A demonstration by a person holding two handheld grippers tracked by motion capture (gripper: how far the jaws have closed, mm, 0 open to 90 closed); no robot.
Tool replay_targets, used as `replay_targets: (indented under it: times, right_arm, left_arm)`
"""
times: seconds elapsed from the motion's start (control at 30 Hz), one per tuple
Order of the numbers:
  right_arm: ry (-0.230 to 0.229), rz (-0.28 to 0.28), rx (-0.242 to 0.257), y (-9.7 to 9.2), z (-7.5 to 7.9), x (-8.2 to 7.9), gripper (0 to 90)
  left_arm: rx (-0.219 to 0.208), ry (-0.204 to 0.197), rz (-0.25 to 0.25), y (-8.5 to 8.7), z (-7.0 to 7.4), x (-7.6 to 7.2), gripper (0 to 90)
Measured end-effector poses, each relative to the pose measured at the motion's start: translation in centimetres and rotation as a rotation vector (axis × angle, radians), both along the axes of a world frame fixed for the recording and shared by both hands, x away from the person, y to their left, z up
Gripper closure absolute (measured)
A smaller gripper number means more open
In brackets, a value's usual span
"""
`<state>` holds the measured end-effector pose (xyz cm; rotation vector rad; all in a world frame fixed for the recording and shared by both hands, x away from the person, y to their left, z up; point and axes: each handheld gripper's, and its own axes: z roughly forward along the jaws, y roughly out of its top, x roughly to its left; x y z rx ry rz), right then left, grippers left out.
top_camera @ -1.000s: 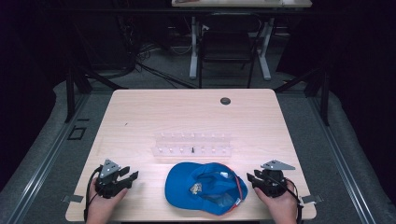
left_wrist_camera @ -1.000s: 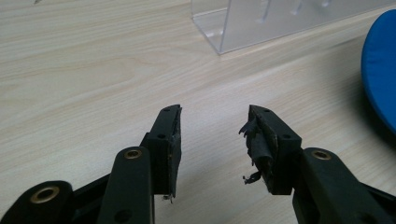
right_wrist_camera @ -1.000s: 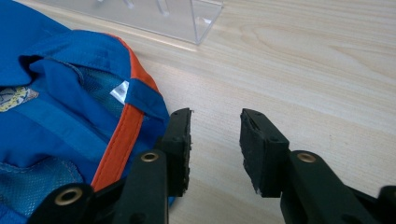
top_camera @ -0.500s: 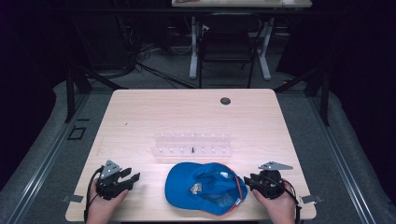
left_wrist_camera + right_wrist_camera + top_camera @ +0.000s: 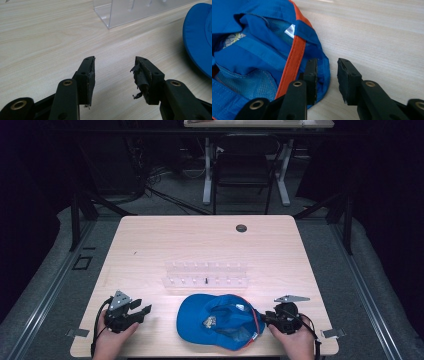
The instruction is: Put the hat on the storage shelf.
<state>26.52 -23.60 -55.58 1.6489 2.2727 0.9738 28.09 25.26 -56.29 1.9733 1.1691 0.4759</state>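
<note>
Black fingers (image 5: pixel 87 77), brass rivets, worn pads (image 5: pixel 140 80)

Cap (image 5: pixel 222 320) is laid upside down at table (image 5: pixel 150 245) near edge, centre. Rack (image 5: pixel 206 275) is set just behind it, crosswise. Left gripper (image 5: pixel 142 309) is placed well left of cap, apart from it; right gripper (image 5: pixel 264 316) is placed at cap's right rim. Small round insert (image 5: pixel 241 228) is seen at far edge, behind rack.
</note>
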Motion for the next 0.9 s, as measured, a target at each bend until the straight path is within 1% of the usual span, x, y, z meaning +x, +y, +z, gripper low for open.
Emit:
replay_targets:
  times: [0.2,0.27,0.33,0.4,0.5,0.6,0.7,0.8,0.9]
  right_arm:
    - [0.036,0.007,0.002,0.5,-0.5,0.3,65.9]
    - [0.041,0.015,-0.005,0.7,-0.6,0.3,63.3]
    - [0.044,0.025,-0.022,1.1,-0.8,0.4,63.2]
    - [0.038,0.032,-0.047,1.5,-0.7,0.3,63.0]
    - [0.022,0.049,-0.098,2.0,-0.7,0.2,64.1]
    - [-0.007,0.064,-0.15,2.7,-0.7,0.1,66.7]
    - [-0.019,0.076,-0.198,3.2,-0.7,0.0,69.1]
    - [-0.03,0.087,-0.209,3.4,-0.7,-0.1,70.3]
    - [-0.038,0.112,-0.204,3.4,-0.7,-0.1,74.0]
  left_arm:
    - [-0.002,0.002,0.001,0.1,0.1,-0.2,51.7]
    - [0.001,0.001,0.0,0.1,0.1,-0.2,51.7]
    - [0.002,0.002,0.002,0.2,0.1,-0.2,51.7]
    - [0.007,0.005,0.002,0.2,0.1,-0.2,51.7]
    - [0.003,0.004,0.006,0.2,0.1,-0.2,51.7]
    - [-0.001,0.0,0.008,0.2,0.1,-0.2,51.7]
    - [0.001,-0.002,0.007,0.2,0.1,-0.3,51.7]
    - [0.002,0.0,0.009,0.2,0.1,-0.3,51.7]
    - [0.004,0.0,0.009,0.2,0.1,-0.3,51.7]
